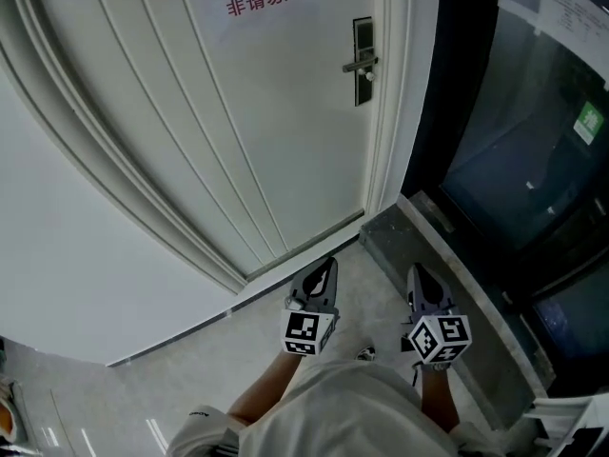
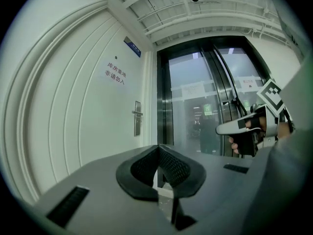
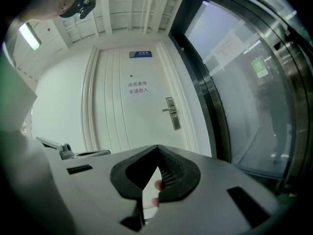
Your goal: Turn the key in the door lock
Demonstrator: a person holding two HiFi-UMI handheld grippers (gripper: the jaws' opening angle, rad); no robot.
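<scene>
Left tool (image 1: 329, 265) and right tool (image 1: 416, 272), both closed and empty, faced the distant door lock (image 1: 363, 60); key likely small, stiff: pinch its head.

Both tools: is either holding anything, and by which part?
Nothing is held. The left tool and the right tool are both shut, tips together with nothing between them; the door lock is far ahead, untouched.

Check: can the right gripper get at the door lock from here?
Probably not yet. The right gripper hangs well short of the door lock. Nothing stands between them, so stepping closer should bring it within reach.
</scene>
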